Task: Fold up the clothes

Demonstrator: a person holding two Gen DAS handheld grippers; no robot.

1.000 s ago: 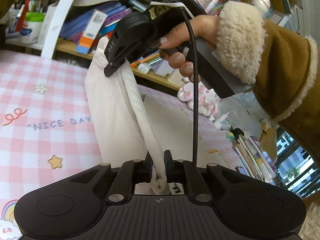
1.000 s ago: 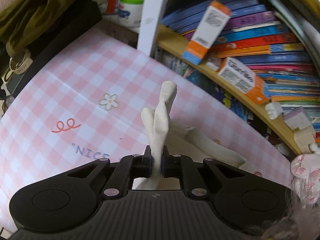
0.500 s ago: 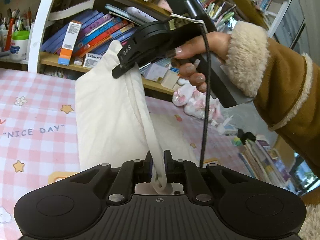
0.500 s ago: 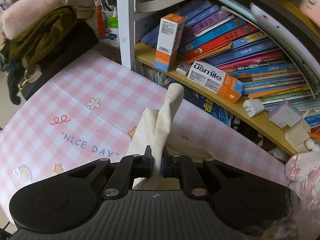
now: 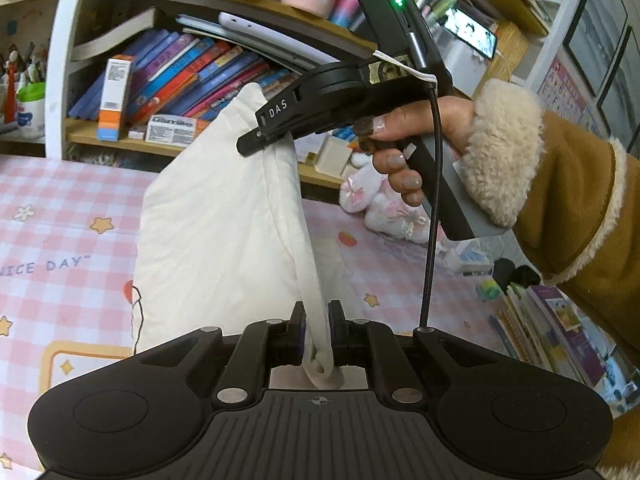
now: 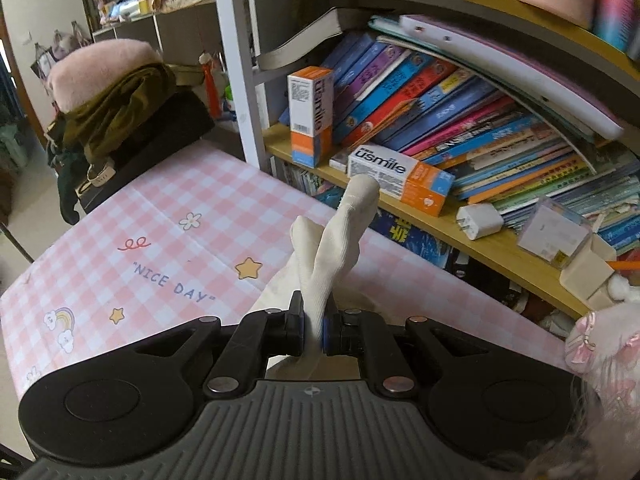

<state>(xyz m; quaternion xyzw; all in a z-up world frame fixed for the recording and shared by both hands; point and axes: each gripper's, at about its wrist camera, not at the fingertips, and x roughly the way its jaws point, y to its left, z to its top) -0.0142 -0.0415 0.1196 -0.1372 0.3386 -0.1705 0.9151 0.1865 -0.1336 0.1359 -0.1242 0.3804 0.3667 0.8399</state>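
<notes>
Two black grippers hold one cream-white ribbed cotton garment point(image 5: 208, 232) above the pink checked tablecloth point(image 5: 60, 208): the left gripper point(image 5: 317, 330) is clamped on its ribbed hem, the right gripper point(image 6: 314, 326) pinches another edge. Open cloth lies to the left; the wooden bookshelf point(image 6: 472, 240) crowds the far edge. Readable: "NICE DAY" on the cloth, "usmile" on the white-and-orange carton point(image 6: 396, 174), "DAS" on the right gripper.

"NICE DAY" on the tablecloth point(image 6: 120, 216) — "usmile" on the box point(image 6: 400, 178) — "DAS" on the right gripper point(image 5: 276, 142).
</notes>
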